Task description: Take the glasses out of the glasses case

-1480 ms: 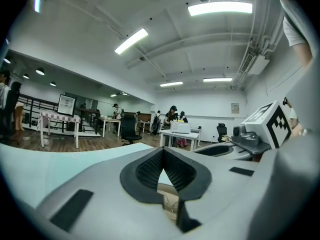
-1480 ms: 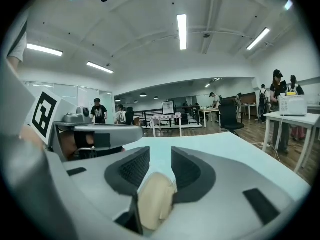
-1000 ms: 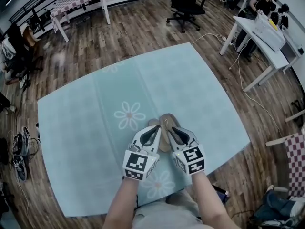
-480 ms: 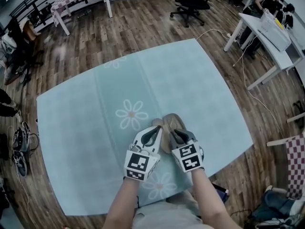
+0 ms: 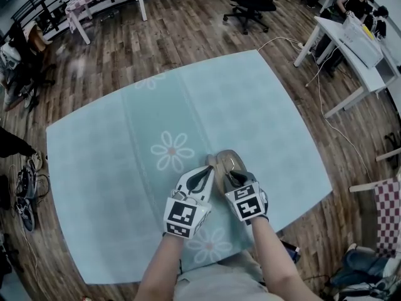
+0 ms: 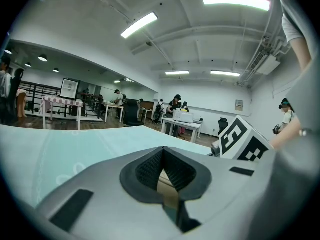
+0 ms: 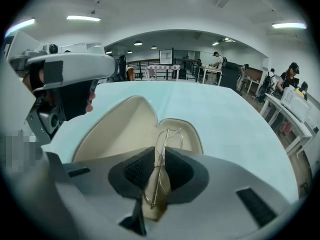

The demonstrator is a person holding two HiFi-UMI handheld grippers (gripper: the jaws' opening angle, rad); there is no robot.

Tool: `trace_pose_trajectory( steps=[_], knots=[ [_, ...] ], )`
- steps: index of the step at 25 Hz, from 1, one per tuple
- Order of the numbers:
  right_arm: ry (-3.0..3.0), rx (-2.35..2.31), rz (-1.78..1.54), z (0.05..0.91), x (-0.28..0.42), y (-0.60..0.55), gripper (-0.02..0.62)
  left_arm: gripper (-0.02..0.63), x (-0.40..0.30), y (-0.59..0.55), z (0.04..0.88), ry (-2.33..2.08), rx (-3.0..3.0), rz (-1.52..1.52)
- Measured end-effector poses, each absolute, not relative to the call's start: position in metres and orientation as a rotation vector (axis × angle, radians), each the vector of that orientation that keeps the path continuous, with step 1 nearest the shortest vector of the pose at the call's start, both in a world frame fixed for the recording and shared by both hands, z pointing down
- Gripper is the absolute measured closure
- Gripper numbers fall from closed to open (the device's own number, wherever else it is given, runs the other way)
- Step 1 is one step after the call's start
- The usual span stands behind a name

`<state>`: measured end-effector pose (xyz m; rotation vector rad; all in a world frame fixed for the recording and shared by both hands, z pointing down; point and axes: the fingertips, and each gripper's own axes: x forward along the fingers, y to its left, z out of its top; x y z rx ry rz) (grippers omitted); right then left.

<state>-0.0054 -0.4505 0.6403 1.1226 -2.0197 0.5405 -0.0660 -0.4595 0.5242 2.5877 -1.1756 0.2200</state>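
Note:
An open tan glasses case (image 5: 223, 161) lies on the pale blue tablecloth (image 5: 125, 168), just in front of both grippers. Its beige lining shows in the right gripper view, the lid (image 7: 117, 129) spread to the left and the tray (image 7: 187, 134) behind. Thin gold wire glasses (image 7: 164, 151) stand on edge in the tray, running back between the pads of my right gripper (image 7: 157, 176), which is shut on them. My left gripper (image 6: 163, 176) is shut on a beige edge of the case (image 6: 166, 190). In the head view the left gripper (image 5: 205, 175) and right gripper (image 5: 233, 177) sit side by side.
The tablecloth carries white flower prints (image 5: 171, 150). The table's near edge lies just behind my forearms. Wooden floor surrounds the table, with an office chair (image 5: 249, 2), white desks (image 5: 351, 49) and people far off.
The right gripper has turned and shifted slightly left toward the case's tray. The left gripper has stayed on the case edge.

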Motion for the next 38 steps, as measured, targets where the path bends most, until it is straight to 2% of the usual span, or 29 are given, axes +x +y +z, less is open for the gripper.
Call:
trace_pose_trajectory(
  steps=[20, 38],
  knots=[
    [-1.898, 1.156, 0.512, 0.647, 0.004, -0.460, 0.583, 0.598, -0.070, -0.465, 0.525, -1.204, 2.564, 0.211],
    [-2.044, 1.219, 0.495, 0.607, -0.008, -0.458, 0.583, 0.598, -0.073, -0.454, 0.502, -1.289, 2.571, 0.182]
  ],
)
